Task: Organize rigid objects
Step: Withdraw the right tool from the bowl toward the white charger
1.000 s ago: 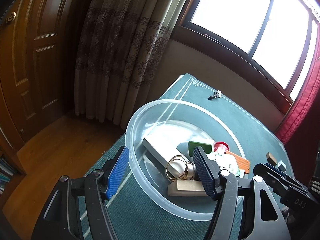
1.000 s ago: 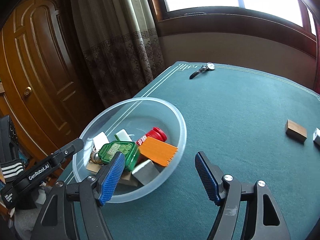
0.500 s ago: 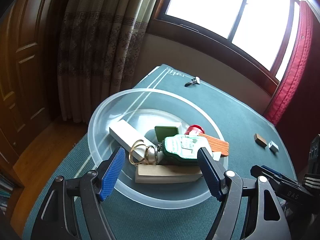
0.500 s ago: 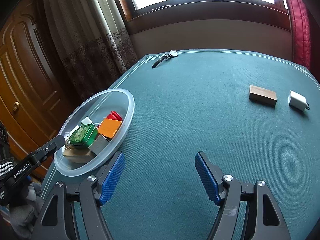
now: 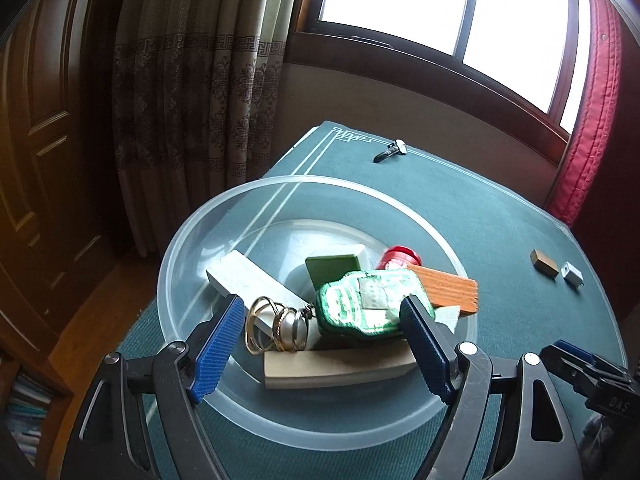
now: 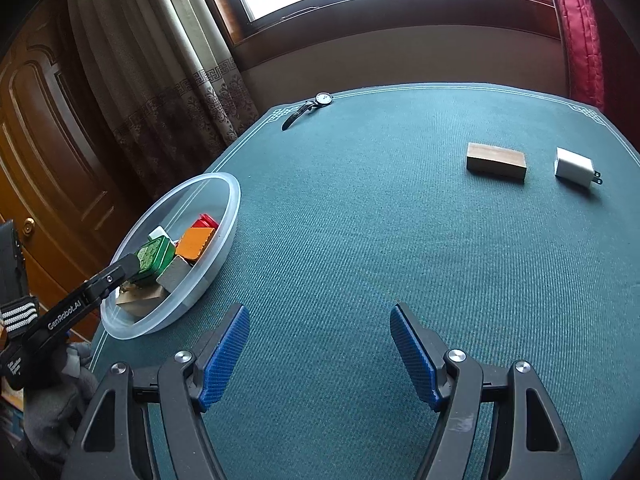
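A clear plastic bowl (image 5: pixel 192 248) (image 6: pixel 230 200) sits at the left edge of the green table. It holds a green tin (image 5: pixel 368 304) (image 6: pixel 154 254), an orange block (image 5: pixel 448 290) (image 6: pixel 196 242), a red cap (image 5: pixel 400 256), white and wooden blocks and a bunch of metal rings (image 5: pixel 276 324). My left gripper (image 5: pixel 324 340) hovers open over the bowl's near side, nothing between its fingers. My right gripper (image 6: pixel 320 354) stands open above bare cloth. On the table lie a brown wooden block (image 6: pixel 496 160) (image 5: pixel 544 262), a white charger (image 6: pixel 574 168) (image 5: pixel 572 274) and a wristwatch (image 6: pixel 306 110) (image 5: pixel 390 150).
The table (image 6: pixel 380 220) stands under a window, with a patterned curtain (image 5: pixel 192 80) and a wooden door (image 6: pixel 44 128) to the left and a red curtain (image 5: pixel 592 120) to the right. A gloved hand (image 6: pixel 52 392) holds the left gripper's handle.
My right gripper has swung right, away from the bowl, toward the brown block and charger. My left gripper has drawn back over the bowl's near side. Both stayed open.
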Motion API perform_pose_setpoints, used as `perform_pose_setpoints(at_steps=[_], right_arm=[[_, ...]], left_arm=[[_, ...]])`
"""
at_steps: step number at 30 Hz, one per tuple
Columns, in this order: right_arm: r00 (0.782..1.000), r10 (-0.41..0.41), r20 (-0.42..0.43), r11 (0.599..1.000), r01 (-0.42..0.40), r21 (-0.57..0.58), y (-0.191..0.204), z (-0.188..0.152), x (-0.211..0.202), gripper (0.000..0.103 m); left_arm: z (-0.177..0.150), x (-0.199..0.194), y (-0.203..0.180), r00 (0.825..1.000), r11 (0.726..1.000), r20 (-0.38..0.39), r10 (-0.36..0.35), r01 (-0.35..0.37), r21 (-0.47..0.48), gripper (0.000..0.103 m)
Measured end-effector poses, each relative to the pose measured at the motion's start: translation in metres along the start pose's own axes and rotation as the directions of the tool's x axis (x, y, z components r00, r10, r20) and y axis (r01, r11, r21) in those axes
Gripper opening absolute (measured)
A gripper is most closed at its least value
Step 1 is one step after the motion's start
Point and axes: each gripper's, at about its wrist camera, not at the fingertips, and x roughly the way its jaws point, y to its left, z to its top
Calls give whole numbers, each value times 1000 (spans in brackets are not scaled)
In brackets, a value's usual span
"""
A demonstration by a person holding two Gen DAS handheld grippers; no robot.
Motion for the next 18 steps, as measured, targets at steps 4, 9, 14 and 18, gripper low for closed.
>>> perform_pose_setpoints(at_steps=[4,9,14,18], right_arm=[[1000,-3,0,1000,3,21,-8,-2,-3,76],[1000,-9,2,999,9,50,-20,-6,-9,76],[1000,-16,2,997,16,80,-32,-9,-12,76],[1000,-10,0,995,10,95,-36,-10,-13,76]], left_arm=[[8,7,4,1000,1000,1,29,-29,8,82],[10,7,5,1000,1000,-10,26,-26,-2,82],[4,-6,0,999,999,-30,-27,26,-24,82],[-2,-9,-12,999,999,-33,-27,28,30,85]])
